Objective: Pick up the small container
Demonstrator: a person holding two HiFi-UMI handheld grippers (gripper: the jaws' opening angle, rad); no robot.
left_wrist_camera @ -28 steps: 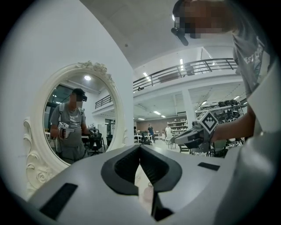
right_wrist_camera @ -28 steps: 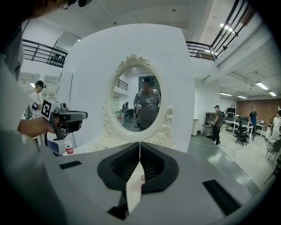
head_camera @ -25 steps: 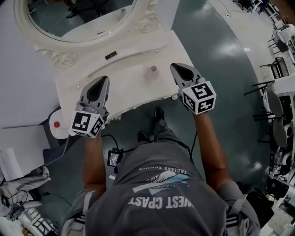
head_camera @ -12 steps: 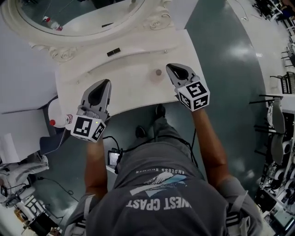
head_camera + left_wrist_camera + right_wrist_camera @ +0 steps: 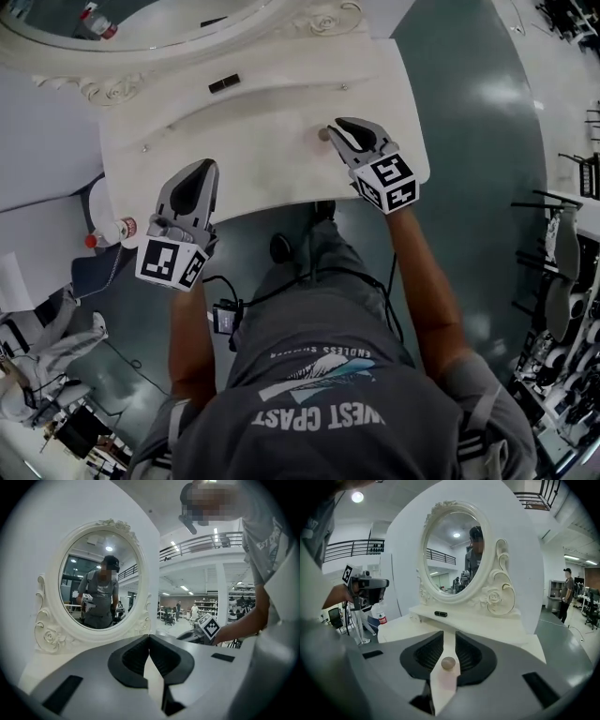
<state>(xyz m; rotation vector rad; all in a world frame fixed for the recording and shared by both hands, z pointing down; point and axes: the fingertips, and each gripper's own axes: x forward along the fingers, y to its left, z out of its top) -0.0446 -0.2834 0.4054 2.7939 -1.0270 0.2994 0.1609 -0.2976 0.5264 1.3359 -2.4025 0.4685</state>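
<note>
Writing: grey shirt [image 5: 328, 412] has white print, "WEST" plus a word ending "AST"; the smaller line above it is unreadable. Each tongs carries a black-and-white marker cube, two in all.

Count: one small container [image 5: 448, 663], one black bar [image 5: 223, 83] on the raised back ledge, one oval mirror [image 5: 457, 550], one red-capped bottle [image 5: 105, 232] off the tabletop's left edge.

Small container: on the white tabletop [image 5: 244, 159], upright, long axis vertical, round lid up, pinkish body below. It is round, so no facing side can be told.

Right tongs [image 5: 335, 128]: jaws apart, just been opening, with the container in the gap at their tips and the pads not pressing it.

Left tongs [image 5: 149, 638]: tips together, nothing between, at the tabletop's near edge, well apart from the container.
</note>
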